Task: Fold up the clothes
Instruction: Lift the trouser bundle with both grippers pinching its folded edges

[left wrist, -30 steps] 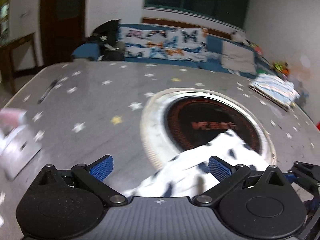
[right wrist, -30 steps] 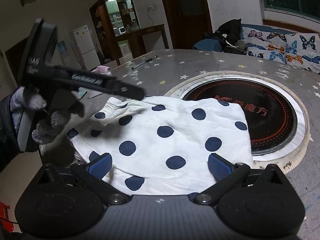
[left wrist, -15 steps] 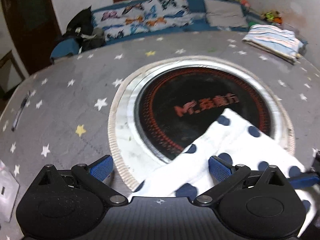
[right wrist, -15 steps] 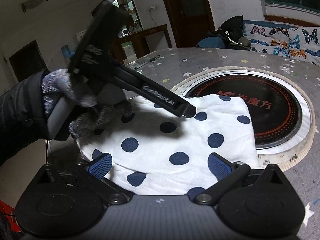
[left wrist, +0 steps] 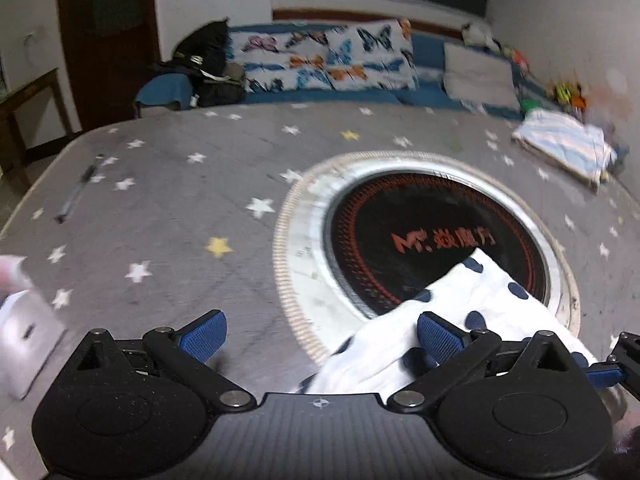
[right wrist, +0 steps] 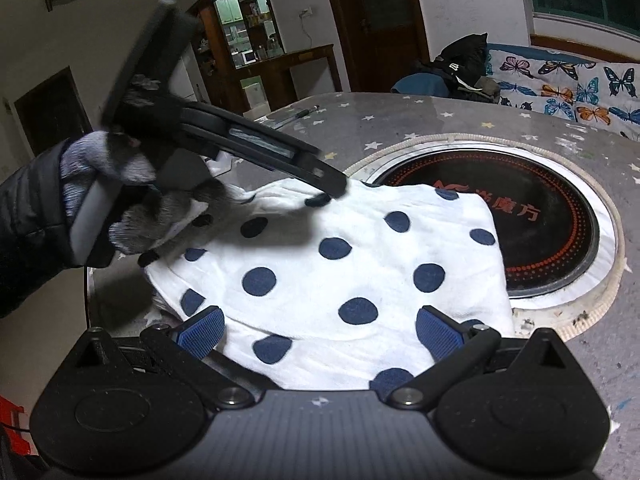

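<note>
Lying part-folded, polka-dot garment (right wrist: 340, 264) needs more folds; left gripper (left wrist: 320, 336) and right gripper (right wrist: 320, 330) both spread, empty.

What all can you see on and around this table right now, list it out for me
Polka-dot garment: one, white with navy dots, folded, near table edge, overlapping the hob.
Striped clothes: one folded pile, blue and white, far right of table.
Hob: one, round, black with red lettering, set in table.
Table: one, grey with stars.
Pen: one, dark, far left.
Sofa: one, blue, butterfly cushions, behind table.
Left gripper: black, jaws open, tip over garment.
Right gripper: black, blue pads, jaws open.
Gloved hand: one, grey.
</note>
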The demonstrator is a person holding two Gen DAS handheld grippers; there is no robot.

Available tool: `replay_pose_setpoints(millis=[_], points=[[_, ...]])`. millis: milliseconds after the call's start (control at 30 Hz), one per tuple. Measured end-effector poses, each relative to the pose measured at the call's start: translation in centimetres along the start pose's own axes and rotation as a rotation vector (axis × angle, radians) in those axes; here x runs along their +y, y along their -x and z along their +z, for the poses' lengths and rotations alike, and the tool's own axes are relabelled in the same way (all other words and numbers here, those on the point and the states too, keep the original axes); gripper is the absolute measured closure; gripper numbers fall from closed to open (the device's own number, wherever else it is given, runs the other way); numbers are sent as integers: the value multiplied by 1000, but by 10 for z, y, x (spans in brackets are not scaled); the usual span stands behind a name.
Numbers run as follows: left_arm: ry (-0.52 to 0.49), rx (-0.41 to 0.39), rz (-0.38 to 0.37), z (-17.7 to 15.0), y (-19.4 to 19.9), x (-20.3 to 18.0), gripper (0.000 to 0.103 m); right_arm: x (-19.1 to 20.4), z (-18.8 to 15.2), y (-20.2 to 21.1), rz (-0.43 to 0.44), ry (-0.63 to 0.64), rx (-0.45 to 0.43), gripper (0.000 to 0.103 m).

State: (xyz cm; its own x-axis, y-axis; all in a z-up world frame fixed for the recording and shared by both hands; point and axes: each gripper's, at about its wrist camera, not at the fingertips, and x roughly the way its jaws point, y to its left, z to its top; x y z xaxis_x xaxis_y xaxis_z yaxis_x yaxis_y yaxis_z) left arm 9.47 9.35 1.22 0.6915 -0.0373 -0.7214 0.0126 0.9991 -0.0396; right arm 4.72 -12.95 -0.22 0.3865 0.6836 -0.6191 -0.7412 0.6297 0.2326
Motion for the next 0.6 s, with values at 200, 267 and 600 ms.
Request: replay_pose_setpoints(millis=[200, 267, 600], points=[[106, -53, 27, -23, 42, 33, 0, 20, 6, 2, 4, 70, 0, 0], [147, -60, 27, -34, 53, 43, 0, 31, 8, 2, 8, 120, 1, 0], [366, -82, 19, -84, 90, 78, 1, 110, 13, -14, 31, 529, 41, 6]])
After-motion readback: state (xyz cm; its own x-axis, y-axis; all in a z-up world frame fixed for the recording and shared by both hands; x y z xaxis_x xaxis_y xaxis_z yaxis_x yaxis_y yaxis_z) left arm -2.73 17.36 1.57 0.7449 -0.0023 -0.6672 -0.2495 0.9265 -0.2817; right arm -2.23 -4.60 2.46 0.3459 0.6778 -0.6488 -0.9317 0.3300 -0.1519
